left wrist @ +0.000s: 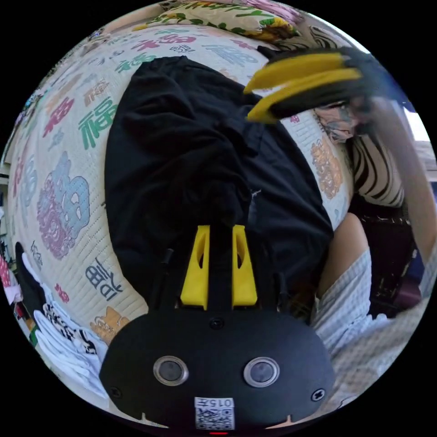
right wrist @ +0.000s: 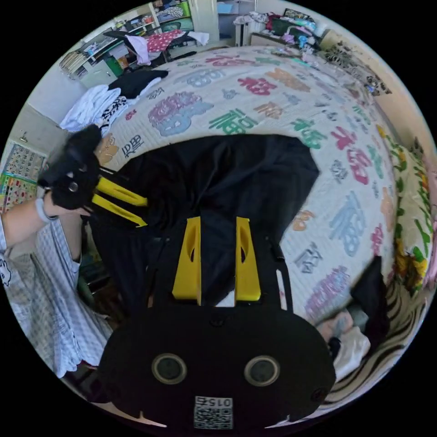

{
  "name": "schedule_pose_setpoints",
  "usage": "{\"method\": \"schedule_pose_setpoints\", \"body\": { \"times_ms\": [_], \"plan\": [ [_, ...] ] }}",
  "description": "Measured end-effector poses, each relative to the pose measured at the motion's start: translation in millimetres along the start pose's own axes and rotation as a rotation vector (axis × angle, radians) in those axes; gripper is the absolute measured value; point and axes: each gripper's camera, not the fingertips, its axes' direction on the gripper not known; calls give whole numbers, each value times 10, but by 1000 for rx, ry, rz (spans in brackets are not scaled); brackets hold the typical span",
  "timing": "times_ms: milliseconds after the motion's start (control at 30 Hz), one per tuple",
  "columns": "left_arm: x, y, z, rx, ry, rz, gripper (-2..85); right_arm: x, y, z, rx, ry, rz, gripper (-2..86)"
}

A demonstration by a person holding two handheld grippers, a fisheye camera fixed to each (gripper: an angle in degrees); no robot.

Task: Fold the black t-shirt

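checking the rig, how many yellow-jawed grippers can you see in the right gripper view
2: the right gripper low at centre over the black t-shirt, and the left gripper at the shirt's left edge.

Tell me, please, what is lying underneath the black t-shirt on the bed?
The black t-shirt lies on a cream quilt printed with coloured characters, which shows around it. Whatever sits directly beneath the shirt's bunched folds is covered and cannot be seen.

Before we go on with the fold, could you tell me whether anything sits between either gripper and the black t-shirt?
Nothing visible does. The left gripper has black cotton t-shirt fabric between its jaws, and the right gripper hangs directly over it.
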Motion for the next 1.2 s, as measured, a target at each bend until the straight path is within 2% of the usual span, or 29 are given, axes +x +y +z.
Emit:
{"method": "schedule_pose_setpoints", "body": {
  "times_ms": [67,133,233,300,367,467,500,600,700,800,867,933,1000,1033,1100,1167,1200],
  "plan": [
    [-325,75,-327,30,105,-11,38,198,-141,178,-33,-76,21,86],
    [-633,127,-669,68,120,-44,29,405,-200,170,-26,-113,46,35],
    [-1307,216,-1317,168,-38,-172,21,944,-125,-136,62,-143,172,13],
    [-1808,340,-1637,270,-92,-332,19,1555,140,-443,165,-116,396,9],
    [-2458,617,-1799,385,-56,-603,22,2050,445,-568,224,-117,622,14],
    [-2923,927,-1508,333,117,-856,36,2706,943,-507,175,-156,939,26],
    [-2935,990,-1467,337,118,-890,39,2871,1084,-497,169,-175,1025,31],
    [-2875,1295,-1377,440,135,-1007,55,3074,1109,-658,252,-173,999,50],
    [-2829,1576,-1410,533,112,-1080,65,3216,781,-716,199,-156,857,60],
    [-3004,1922,-1479,744,286,-1114,67,3347,549,-664,153,-112,788,61],
    [-3156,2354,-1537,1074,450,-1229,70,3467,530,-575,159,-141,788,54],
    [-3184,2558,-1575,1248,504,-1265,71,3613,532,-417,85,-158,820,37],
    [-3171,2539,-1667,1156,465,-1225,73,3778,634,-341,19,8,953,8],
    [-3130,2445,-1718,1031,429,-1157,78,3820,680,-359,29,35,1000,6],
    [-2988,2270,-1739,854,380,-1032,88,3903,816,-556,164,28,1092,10],
    [-2707,2078,-1718,653,253,-897,106,3853,750,-775,233,76,1047,27],
    [-2632,2042,-1713,610,201,-872,111,3772,553,-916,237,102,914,51]
  ]
}}
